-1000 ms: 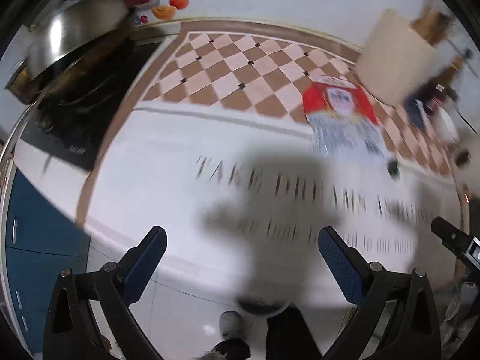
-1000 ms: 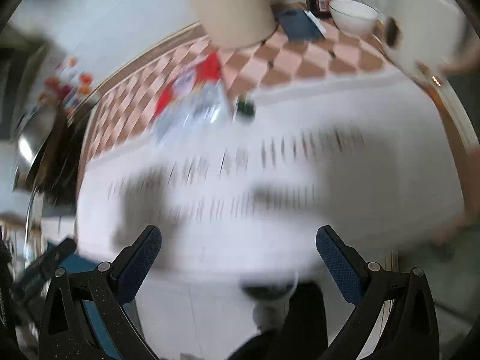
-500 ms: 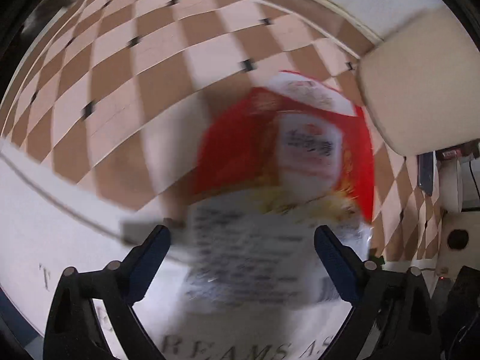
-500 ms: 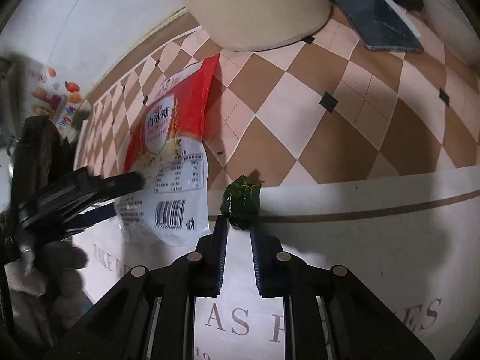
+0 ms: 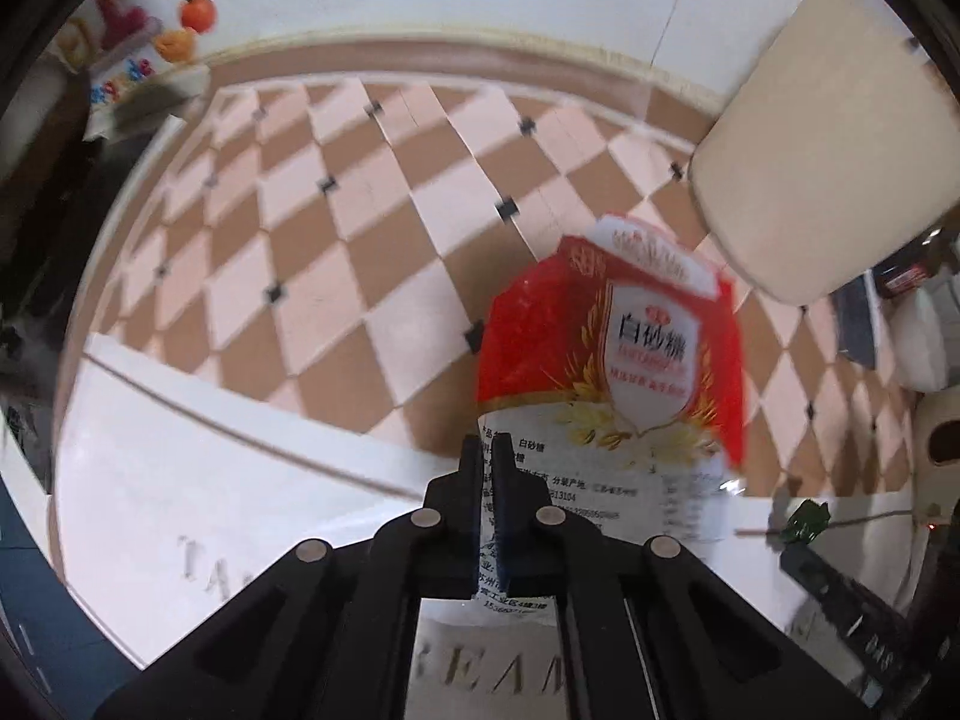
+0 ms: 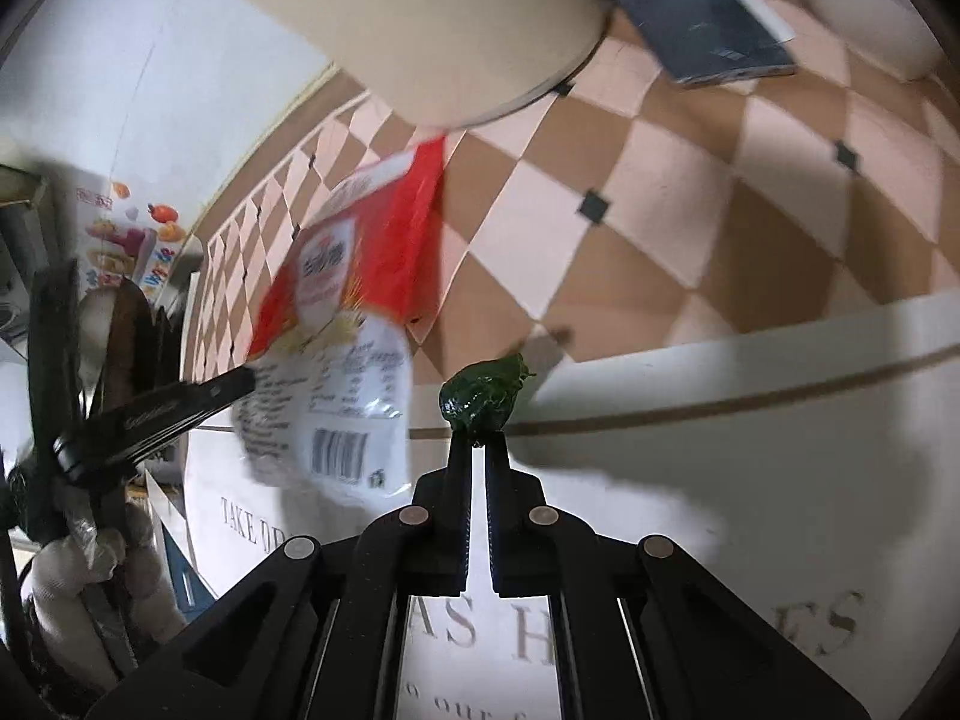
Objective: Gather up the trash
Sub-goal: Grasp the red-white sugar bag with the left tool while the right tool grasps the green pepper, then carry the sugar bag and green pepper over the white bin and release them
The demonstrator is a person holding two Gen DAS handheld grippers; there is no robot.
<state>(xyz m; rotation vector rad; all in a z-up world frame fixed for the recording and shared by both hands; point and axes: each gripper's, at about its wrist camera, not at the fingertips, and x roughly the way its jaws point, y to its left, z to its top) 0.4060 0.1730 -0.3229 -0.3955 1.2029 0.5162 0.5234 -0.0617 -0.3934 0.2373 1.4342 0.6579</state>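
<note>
Since half a second ago, left claw (image 5: 493, 450) has closed on the sugar bag (image 5: 612, 384), lifting it; right claw (image 6: 478, 443) still pinches the green wrapper (image 6: 480, 399).

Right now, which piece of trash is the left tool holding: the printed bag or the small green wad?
The red-and-white printed plastic bag: the left tool pinches its white lower edge. The small crumpled dark-green wrapper sits in the right tool instead.

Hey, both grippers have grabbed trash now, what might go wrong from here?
The left gripper pinches only the bottom edge of the sugar bag, so it may swing or slip free. The right gripper holds the green wrapper just at its fingertips; it could drop out.
</note>
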